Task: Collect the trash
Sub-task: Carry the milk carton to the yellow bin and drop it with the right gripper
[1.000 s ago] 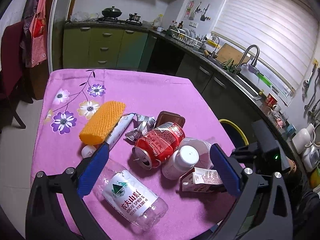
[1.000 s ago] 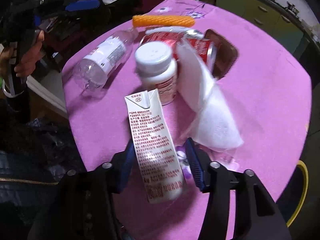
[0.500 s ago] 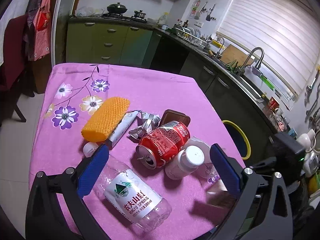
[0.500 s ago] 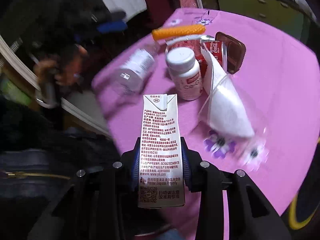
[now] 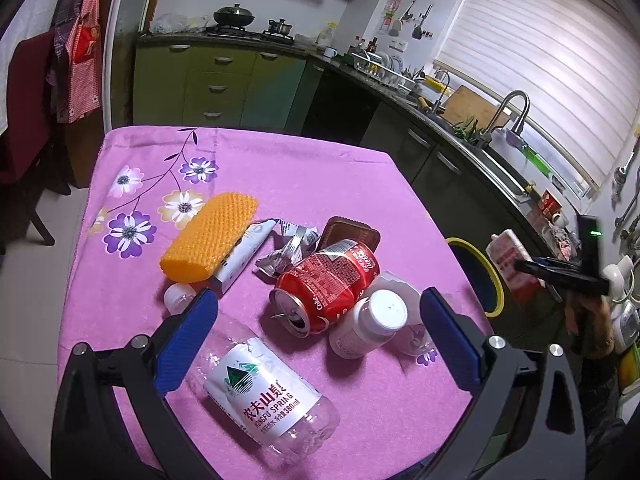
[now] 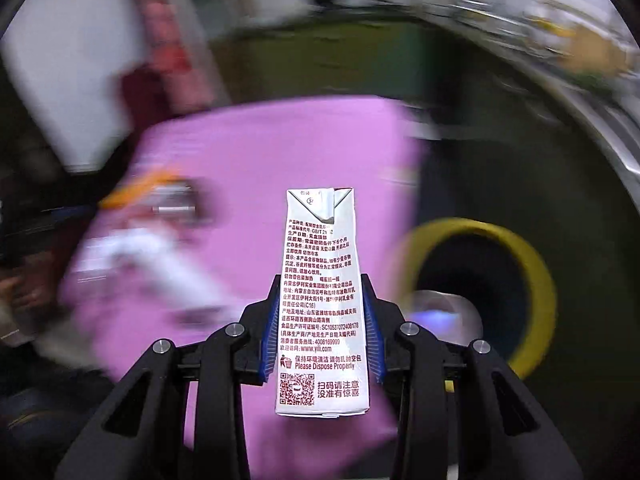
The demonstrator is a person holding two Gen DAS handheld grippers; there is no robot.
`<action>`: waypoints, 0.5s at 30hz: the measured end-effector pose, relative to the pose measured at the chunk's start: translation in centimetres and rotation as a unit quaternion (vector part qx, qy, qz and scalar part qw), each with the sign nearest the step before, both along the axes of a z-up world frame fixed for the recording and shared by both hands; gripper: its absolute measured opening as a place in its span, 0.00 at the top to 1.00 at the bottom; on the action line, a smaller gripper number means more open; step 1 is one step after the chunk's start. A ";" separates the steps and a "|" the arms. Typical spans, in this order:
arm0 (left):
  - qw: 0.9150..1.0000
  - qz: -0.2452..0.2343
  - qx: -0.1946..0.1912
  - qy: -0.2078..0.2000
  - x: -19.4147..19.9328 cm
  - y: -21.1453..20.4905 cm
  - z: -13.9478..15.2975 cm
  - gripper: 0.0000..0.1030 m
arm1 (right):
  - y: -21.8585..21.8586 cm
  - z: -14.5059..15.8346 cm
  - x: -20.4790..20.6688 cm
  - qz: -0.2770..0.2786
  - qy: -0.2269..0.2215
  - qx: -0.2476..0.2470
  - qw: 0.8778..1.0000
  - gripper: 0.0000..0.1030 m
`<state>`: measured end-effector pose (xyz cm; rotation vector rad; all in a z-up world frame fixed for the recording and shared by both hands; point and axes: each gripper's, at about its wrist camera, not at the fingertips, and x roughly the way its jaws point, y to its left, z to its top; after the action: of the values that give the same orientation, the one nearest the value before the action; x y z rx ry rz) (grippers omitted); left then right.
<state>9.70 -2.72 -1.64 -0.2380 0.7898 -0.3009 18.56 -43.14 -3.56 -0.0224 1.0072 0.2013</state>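
While right gripper [image 6: 322, 332] pinches milk carton [image 6: 320, 300] off table edge [image 5: 448, 240] | left gripper [image 5: 318, 332] spread | bin rim [image 6: 536, 264] beside

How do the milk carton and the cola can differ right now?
The milk carton is clamped in the right gripper, off the table; the cola can lies on its side on the tablecloth. The carton is a white box, the can a red dented cylinder.

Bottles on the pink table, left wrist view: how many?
2. The clear water bottle lies on its side nearest the camera; the white capped bottle lies against the red can. More could be hidden behind the pile.
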 end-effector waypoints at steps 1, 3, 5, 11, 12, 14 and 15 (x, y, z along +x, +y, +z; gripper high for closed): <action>1.000 0.001 0.002 0.001 0.0 0.0 0.0 0.07 | -1.3 -1.4 1.2 -0.025 0.014 -0.020 0.999 0.65; 1.000 0.004 0.004 0.003 0.0 0.1 0.0 0.07 | -3.3 -4.1 3.2 -0.063 0.041 -0.051 0.996 0.65; 1.000 0.007 0.008 0.004 0.0 0.1 0.0 0.07 | -4.9 -6.0 4.7 -0.086 0.060 -0.056 0.993 0.65; 1.000 -0.006 0.015 0.013 0.3 -0.7 -0.1 0.07 | -6.9 -9.4 6.6 -0.126 0.083 -0.073 0.986 0.59; 1.000 -0.017 0.017 0.015 0.4 -1.2 -0.2 0.07 | -7.0 -9.5 6.7 -0.128 0.082 -0.070 0.986 0.58; 0.999 -0.040 0.024 0.018 0.5 -2.3 -0.5 0.07 | -7.1 -9.3 6.3 -0.133 0.079 -0.054 0.987 0.58; 0.998 -0.054 0.029 0.018 0.6 -3.0 -0.7 0.07 | -7.2 -9.2 6.0 -0.135 0.076 -0.049 0.987 0.58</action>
<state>10.32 -5.72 -2.31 -0.1469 0.8476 -0.3748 24.54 -50.32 -12.71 0.0401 1.1593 -0.0972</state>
